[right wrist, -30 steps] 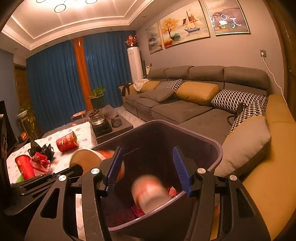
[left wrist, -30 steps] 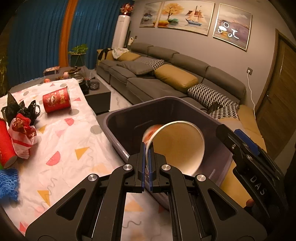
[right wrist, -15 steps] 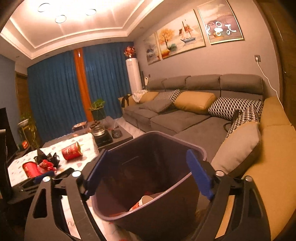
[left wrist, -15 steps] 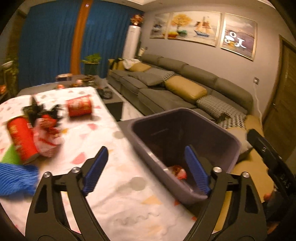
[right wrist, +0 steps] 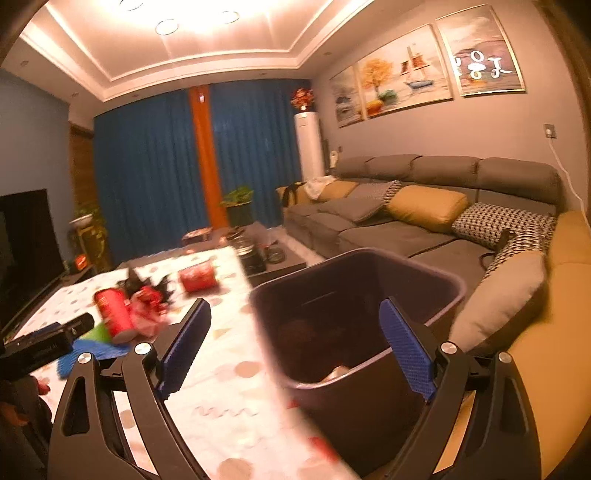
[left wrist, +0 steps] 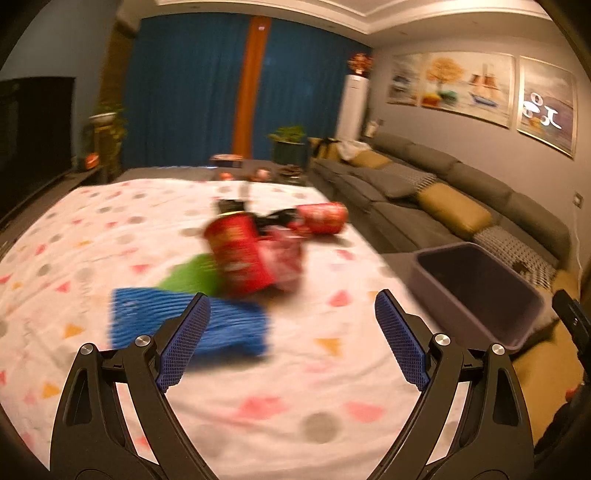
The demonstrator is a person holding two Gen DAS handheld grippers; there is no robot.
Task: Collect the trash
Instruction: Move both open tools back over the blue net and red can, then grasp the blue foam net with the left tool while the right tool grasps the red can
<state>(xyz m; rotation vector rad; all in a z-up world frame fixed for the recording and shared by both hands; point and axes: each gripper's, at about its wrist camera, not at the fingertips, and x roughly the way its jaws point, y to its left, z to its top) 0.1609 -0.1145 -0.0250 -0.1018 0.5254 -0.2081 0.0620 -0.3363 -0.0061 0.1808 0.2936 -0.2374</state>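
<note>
Facing leftover trash, the left gripper (left wrist: pixel 291 332) gapes empty, jaws just opened; a red cup (left wrist: pixel 240 254) stands tilted ahead, slightly left, nearer it than the right gripper (right wrist: pixel 295 347), empty-jawed over the bin (right wrist: pixel 354 295)

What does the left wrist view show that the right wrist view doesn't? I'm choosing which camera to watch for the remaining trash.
Only the left wrist view shows the whole blue net and green piece in front of the open left gripper. Only the right wrist view looks down into the bin, where some trash lies at the bottom, past the open right gripper; it also shows the ceiling lights. Both show the red cup, the red can, the table, the sofa and the paintings.
</note>
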